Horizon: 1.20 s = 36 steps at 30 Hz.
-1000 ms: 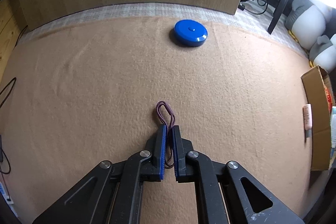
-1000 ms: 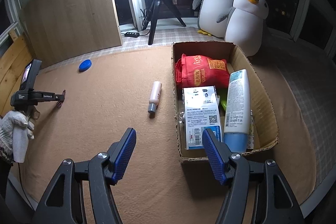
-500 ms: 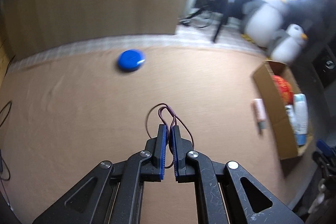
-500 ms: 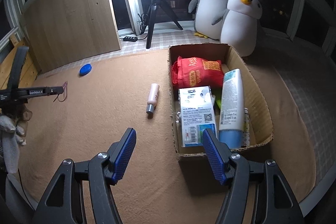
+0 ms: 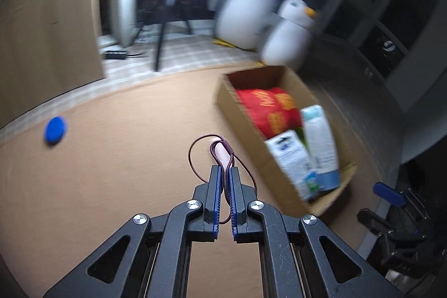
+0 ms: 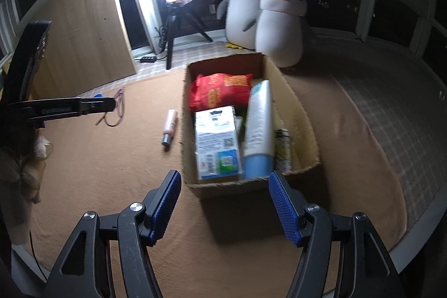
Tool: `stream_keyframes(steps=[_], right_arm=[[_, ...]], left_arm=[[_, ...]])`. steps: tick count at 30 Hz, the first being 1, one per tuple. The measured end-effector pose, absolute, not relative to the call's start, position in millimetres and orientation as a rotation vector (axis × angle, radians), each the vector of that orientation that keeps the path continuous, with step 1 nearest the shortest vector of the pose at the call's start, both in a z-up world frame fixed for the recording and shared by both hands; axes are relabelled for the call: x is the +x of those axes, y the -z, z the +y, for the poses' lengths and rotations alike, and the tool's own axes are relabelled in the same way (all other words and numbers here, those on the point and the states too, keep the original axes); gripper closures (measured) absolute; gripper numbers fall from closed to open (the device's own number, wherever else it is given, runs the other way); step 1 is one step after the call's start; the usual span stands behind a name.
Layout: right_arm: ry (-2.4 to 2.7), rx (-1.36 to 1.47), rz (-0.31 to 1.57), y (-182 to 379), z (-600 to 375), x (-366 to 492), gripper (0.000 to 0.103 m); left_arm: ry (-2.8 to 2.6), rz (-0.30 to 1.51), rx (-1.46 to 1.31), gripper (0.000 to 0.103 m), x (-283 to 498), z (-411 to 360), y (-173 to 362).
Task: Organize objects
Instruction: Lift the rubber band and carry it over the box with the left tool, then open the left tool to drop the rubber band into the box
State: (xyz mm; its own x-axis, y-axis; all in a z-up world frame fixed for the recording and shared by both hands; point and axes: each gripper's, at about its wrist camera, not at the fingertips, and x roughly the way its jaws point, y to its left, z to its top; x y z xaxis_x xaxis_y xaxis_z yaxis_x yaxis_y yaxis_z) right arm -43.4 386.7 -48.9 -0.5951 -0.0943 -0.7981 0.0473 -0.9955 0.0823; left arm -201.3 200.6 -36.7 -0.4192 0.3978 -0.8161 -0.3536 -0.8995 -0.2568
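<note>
- The left gripper [image 5: 225, 172] is pinching the purple hair tie [image 5: 220, 151] aloft, left of the cardboard box [image 6: 296, 102], likely for dropping inside
- The right gripper [image 6: 225, 203] is gaping empty before the box, keeping clear

Left gripper [image 5: 225, 172] fingers [image 5: 215, 186] pinched nearly together; right gripper [image 6: 225, 203] fingers spread wide.

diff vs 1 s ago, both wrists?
The left gripper, shut on the purple hair tie throughout, lifted it off the brown mat and swung right toward the cardboard box; the tie now hangs in the air. The right gripper stayed open and empty, drifting slightly nearer the box. The blue lid, pink tube and box contents did not move.
</note>
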Motion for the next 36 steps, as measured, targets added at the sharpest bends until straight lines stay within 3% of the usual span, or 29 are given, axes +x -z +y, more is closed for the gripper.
stream_keyframes(steps=[16, 17, 19, 20, 21, 36], right_arm=[[2.786, 1.428, -0.140, 54.2, 434.9, -29.9, 0.041], [2.785, 1.431, -0.142, 55.0, 436.5, -29.3, 0.041], [2.782, 1.437, -0.143, 56.5, 438.0, -28.5, 0.041], [2.780, 1.439, -0.143, 57.2, 438.1, -28.0, 0.041], [2.777, 1.441, -0.143, 57.4, 438.2, -27.9, 0.041], [2.709, 1.412, -0.099, 54.7, 401.4, -36.0, 0.041]], left_arm=[[-2.162, 0.025, -1.358, 0.097, -192.3, 319.0, 57.0], [-2.156, 0.023, -1.360, 0.092, -192.3, 320.8, 56.8], [-2.149, 0.019, -1.371, 0.064, -192.4, 322.9, 57.8], [-2.150, 0.015, -1.371, 0.045, -192.1, 322.3, 57.7], [-2.164, 0.010, -1.362, 0.042, -191.3, 320.5, 56.6], [-2.289, -0.034, -1.373, 0.042, -185.7, 248.0, 47.7]])
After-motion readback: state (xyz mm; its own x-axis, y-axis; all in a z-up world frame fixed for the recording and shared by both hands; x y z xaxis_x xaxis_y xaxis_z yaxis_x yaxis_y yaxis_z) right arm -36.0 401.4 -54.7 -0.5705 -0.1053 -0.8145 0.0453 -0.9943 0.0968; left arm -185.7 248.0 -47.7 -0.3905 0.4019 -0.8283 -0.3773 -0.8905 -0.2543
